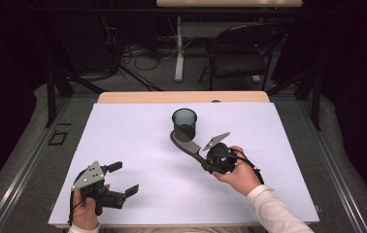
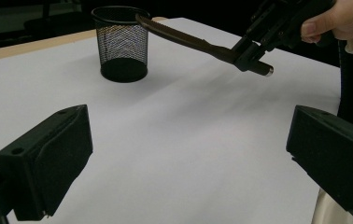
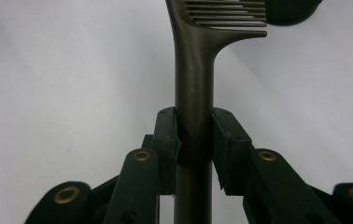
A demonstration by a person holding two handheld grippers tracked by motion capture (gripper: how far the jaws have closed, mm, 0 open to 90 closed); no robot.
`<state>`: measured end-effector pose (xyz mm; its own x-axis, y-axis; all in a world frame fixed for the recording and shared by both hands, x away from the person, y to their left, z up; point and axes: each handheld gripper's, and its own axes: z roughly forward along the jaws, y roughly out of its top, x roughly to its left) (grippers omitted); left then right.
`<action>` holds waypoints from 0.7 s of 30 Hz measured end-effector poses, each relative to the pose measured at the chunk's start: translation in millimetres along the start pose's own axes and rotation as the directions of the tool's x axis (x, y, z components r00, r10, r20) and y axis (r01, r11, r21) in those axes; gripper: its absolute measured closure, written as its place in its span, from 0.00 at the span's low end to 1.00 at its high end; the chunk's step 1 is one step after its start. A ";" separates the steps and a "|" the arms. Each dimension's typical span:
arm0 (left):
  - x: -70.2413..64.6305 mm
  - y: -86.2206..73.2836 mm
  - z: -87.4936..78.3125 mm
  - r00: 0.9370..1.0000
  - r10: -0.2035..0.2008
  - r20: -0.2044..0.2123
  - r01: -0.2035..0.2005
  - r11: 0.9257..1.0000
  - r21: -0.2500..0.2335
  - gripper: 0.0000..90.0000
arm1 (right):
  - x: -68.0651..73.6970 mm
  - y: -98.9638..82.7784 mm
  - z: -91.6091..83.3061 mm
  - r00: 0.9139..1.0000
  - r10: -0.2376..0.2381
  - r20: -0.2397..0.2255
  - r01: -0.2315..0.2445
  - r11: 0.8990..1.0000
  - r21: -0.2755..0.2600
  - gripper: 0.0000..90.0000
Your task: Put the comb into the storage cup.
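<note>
A dark brown comb (image 1: 185, 144) with a long handle hangs above the white table sheet. My right gripper (image 1: 205, 164) is shut on its handle (image 3: 193, 79), pads pressed on both sides. The toothed end reaches the rim of a black mesh cup (image 1: 184, 121), which stands upright at the middle back. Whether the comb touches the rim I cannot tell. From the left gripper view, the comb (image 2: 184, 41) slopes from the right gripper (image 2: 247, 53) up to the cup (image 2: 121, 42). My left gripper (image 1: 123, 178) rests open near the front left, nothing between its jaws.
The white sheet (image 1: 138, 145) covers most of the table, with a wooden strip (image 1: 181, 97) at the far edge. Beyond the table stand a black chair (image 1: 240, 53) and a desk leg with cables on the floor.
</note>
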<state>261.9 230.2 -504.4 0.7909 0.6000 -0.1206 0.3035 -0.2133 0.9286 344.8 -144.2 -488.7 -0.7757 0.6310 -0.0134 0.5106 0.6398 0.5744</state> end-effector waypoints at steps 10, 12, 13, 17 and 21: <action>-0.2 0.0 0.7 1.000 -0.002 -0.003 0.002 1.000 -0.001 0.00 | 5.5 7.2 -1.3 1.000 -0.011 0.000 0.011 0.998 -0.058 0.81; -0.6 -0.2 0.9 1.000 0.000 -0.009 0.000 1.000 -0.002 0.00 | 6.7 9.0 -1.1 1.000 -0.015 0.004 0.015 0.998 -0.066 0.81; -0.4 -0.2 1.0 1.000 -0.001 -0.002 0.001 1.000 -0.005 0.00 | 7.6 9.8 -1.3 1.000 -0.018 0.007 0.018 0.998 -0.068 0.81; -0.7 -0.4 2.4 1.000 -0.002 0.019 0.002 1.000 0.001 0.00 | 10.6 12.4 -1.2 1.000 -0.027 0.012 0.027 0.996 -0.082 0.81; -1.1 -0.2 4.5 1.000 -0.010 0.012 0.010 1.000 0.009 0.00 | 12.2 14.4 -1.3 0.999 -0.032 0.011 0.033 0.995 -0.097 0.81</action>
<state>263.4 226.1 -506.1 0.7942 0.5927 -0.1343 0.3163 -0.2144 0.9241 342.2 -127.8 -479.5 -0.7872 0.6153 -0.0408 0.4465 0.6145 0.6504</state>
